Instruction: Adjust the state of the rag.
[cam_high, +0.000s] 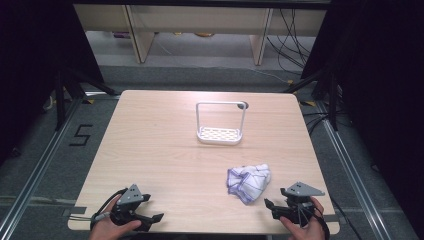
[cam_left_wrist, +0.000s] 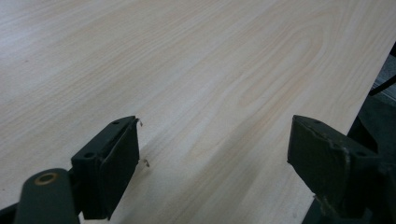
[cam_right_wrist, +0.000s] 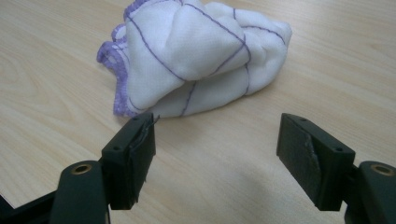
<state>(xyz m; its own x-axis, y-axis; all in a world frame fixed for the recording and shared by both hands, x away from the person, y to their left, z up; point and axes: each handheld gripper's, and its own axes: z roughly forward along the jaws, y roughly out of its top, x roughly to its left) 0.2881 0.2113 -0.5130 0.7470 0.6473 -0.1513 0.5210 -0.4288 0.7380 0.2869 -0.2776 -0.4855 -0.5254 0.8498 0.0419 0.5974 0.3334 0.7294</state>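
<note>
A crumpled white cloth (cam_high: 248, 179) with purple lines and a purple hem lies on the wooden table (cam_high: 165, 150) at the front right. In the right gripper view the cloth (cam_right_wrist: 196, 56) sits just beyond my open jaws, untouched. My right gripper (cam_high: 272, 209) rests at the table's front right edge, held by a hand, a little nearer than the cloth. My left gripper (cam_high: 152, 220) sits at the front left edge, jaws wide apart over bare wood (cam_left_wrist: 210, 93). A white wire rack (cam_high: 220, 125) with a perforated base stands upright at the far middle.
Black tripod legs (cam_high: 75, 85) and cables (cam_high: 295, 45) stand on the grey floor beyond the table's far corners. A floor marking "5" (cam_high: 80, 135) lies left of the table. Wooden furniture legs (cam_high: 140, 35) rise at the back.
</note>
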